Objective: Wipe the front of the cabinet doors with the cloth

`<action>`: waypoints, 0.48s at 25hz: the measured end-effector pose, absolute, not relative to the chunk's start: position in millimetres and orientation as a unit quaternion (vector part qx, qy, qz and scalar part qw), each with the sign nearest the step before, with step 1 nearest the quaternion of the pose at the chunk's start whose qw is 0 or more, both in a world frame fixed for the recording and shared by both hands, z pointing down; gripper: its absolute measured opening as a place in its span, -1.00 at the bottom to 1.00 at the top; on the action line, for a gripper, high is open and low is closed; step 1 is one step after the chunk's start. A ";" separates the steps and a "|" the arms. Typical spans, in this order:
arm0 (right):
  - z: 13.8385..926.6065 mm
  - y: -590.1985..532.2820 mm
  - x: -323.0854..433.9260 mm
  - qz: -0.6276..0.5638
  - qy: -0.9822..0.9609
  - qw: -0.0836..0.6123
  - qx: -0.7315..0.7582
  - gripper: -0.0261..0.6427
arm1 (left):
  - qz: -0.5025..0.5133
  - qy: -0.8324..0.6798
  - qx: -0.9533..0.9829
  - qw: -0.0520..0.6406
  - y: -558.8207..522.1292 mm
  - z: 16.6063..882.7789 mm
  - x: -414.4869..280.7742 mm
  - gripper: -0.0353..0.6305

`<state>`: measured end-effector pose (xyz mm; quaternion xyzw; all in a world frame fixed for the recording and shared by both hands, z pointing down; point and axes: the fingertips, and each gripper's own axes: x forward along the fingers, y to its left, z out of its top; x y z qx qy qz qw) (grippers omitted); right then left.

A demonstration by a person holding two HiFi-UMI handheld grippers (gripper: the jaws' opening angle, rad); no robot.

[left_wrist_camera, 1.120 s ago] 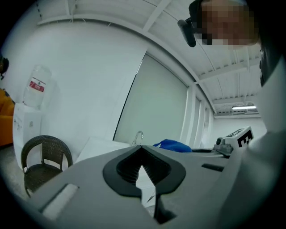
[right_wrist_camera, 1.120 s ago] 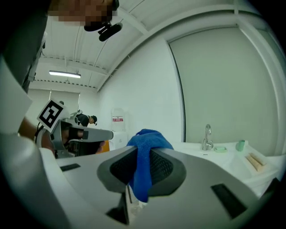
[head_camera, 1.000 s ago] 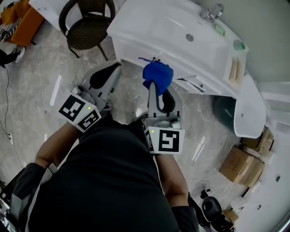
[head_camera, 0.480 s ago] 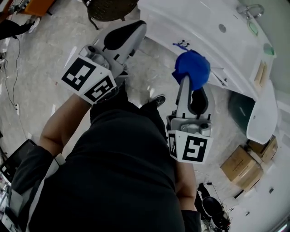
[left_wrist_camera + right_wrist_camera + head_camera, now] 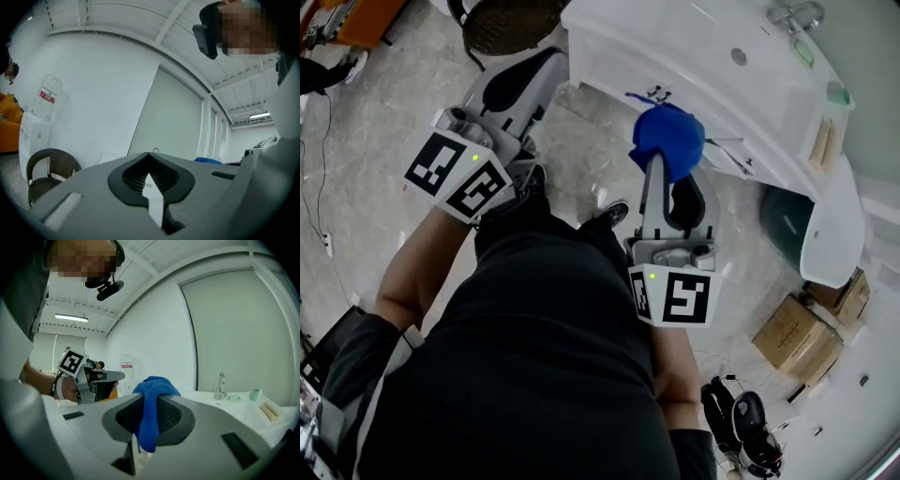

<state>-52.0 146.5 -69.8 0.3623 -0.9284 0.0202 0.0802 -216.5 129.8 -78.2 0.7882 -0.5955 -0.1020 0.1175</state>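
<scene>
Leftward drift logged for both: right tongs clamped on blue cloth, left tongs closed with nothing between.

The person wears a black top with short sleeves and a dark shoe with a pale edge. The left gripper and the right gripper are both grey, long and rounded, with a black oval pad on the side. At the back of each sits a white cube with black square patterns and a tiny green light.
</scene>
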 end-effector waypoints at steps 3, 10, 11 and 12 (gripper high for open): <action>-69.2 143.0 -50.2 0.025 -0.929 0.079 0.360 -0.75 | -0.098 -0.595 0.789 0.117 126.8 -78.1 -212.1 -0.90; -71.8 139.1 -48.6 0.021 -0.928 0.080 0.363 -0.75 | -0.098 -0.586 0.796 0.119 121.6 -78.5 -203.3 -0.90; -71.4 138.7 -48.7 0.021 -0.928 0.081 0.363 -0.75 | -0.099 -0.585 0.796 0.120 120.5 -78.4 -202.9 -0.90; -71.0 138.1 -48.7 0.020 -0.928 0.082 0.363 -0.75 | -0.100 -0.584 0.796 0.120 119.1 -78.1 -202.5 -0.90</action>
